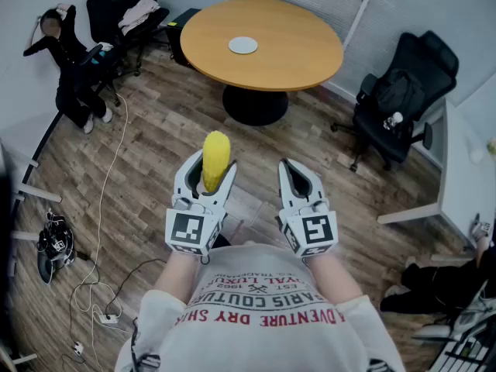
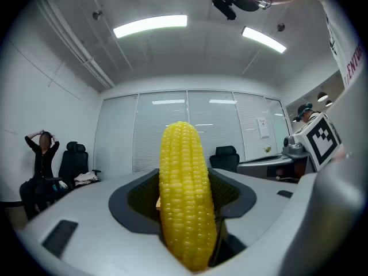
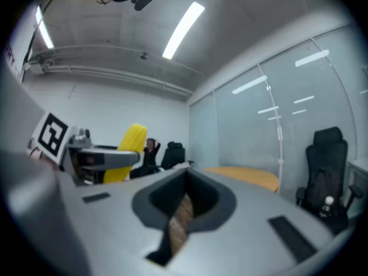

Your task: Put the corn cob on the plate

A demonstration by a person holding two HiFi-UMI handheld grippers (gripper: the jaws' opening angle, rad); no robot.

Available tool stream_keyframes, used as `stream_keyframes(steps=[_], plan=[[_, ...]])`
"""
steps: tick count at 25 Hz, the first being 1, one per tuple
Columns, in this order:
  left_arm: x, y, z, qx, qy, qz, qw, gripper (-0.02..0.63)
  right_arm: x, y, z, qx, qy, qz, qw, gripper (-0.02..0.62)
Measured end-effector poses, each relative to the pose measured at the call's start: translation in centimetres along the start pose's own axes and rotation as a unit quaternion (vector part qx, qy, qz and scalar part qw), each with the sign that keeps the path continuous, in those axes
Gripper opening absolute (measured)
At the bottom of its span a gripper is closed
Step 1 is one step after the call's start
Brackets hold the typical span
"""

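Note:
A yellow corn cob [image 1: 215,161] stands upright between the jaws of my left gripper [image 1: 208,178], which is shut on its lower half. In the left gripper view the corn cob [image 2: 184,194] fills the middle of the left gripper [image 2: 185,214]. My right gripper [image 1: 298,183] is held level beside it, shut and with nothing in it. In the right gripper view only a thin slit shows between the jaws of the right gripper [image 3: 181,211], and the corn cob [image 3: 130,147] shows at the left. A small white plate [image 1: 242,45] lies on the round wooden table [image 1: 294,53] well ahead of both grippers.
A black office chair [image 1: 399,99] stands to the right of the table, beside a white desk [image 1: 465,169]. A person [image 1: 70,68] and chairs with clothes [image 1: 128,10] are at the far left. Cables and a power strip [image 1: 105,316] lie on the wooden floor at the left.

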State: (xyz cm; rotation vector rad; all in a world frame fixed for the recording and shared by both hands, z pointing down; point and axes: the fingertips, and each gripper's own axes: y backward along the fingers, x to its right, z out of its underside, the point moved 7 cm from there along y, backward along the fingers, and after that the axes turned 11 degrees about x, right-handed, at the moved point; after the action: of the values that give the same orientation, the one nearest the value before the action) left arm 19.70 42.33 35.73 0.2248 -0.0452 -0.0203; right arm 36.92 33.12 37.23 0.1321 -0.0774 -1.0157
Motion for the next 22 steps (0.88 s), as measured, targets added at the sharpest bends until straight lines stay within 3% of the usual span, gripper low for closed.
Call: stream_keyframes(steps=[12, 22], plan=[[0.2, 0.1, 0.4, -0.008, -0.003, -0.006, 0.9999, 0.279, 0.4, 0.5, 0.3, 0.011, -0.012, 0.026, 1.000, 0.032], [-3.4, -0.9, 1.3, -0.010, 0.010, -0.016, 0.9998, 0.279, -0.5, -2.9, 1.8, -0.010, -0.038, 0.011, 0.999, 0.032]])
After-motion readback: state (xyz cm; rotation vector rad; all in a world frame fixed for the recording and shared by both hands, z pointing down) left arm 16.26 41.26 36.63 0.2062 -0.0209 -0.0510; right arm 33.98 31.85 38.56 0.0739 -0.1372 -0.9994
